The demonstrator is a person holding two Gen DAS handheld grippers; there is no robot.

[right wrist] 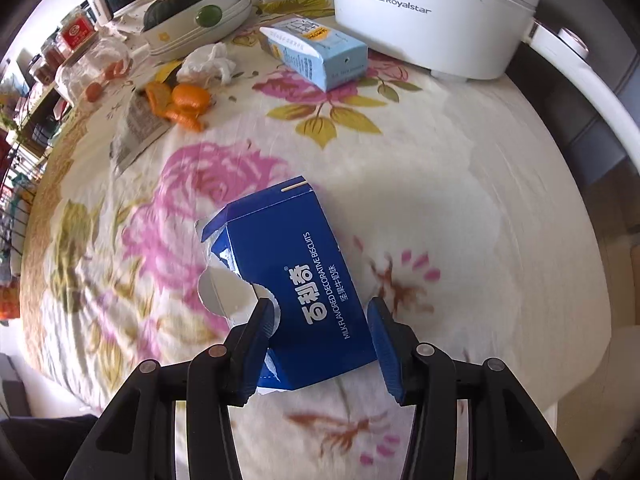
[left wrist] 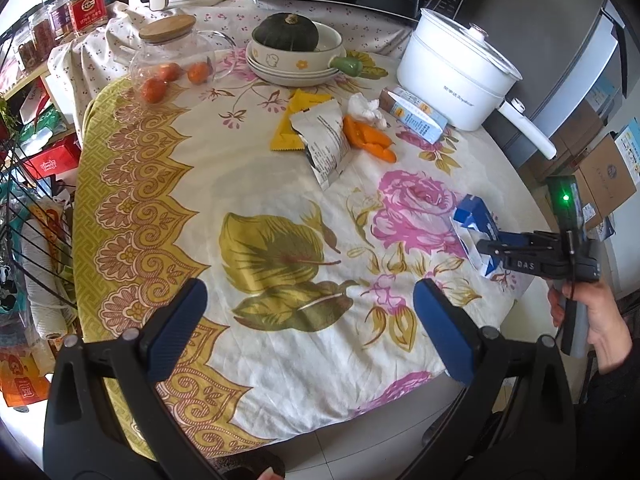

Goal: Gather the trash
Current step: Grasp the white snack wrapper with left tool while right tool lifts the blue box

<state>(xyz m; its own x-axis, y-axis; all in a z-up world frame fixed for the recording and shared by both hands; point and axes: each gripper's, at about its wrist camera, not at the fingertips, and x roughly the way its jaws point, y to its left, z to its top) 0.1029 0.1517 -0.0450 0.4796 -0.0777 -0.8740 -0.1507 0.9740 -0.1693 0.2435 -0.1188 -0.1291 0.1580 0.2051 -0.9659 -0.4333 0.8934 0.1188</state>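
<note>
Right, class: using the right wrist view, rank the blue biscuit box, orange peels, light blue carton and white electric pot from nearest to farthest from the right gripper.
1. Blue biscuit box: between the right gripper's fingers.
2. Orange peels: mid-table, to the left.
3. Light blue carton: farther back, centre.
4. White electric pot: at the back right, just behind the carton.

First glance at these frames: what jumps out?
The torn blue biscuit box lies near the table's right edge, between the open fingers of the right hand-held gripper. Mid-table sits a litter cluster: orange peel, a crumpled tissue, and a silver wrapper. The left hand-held gripper hovers open.
</note>
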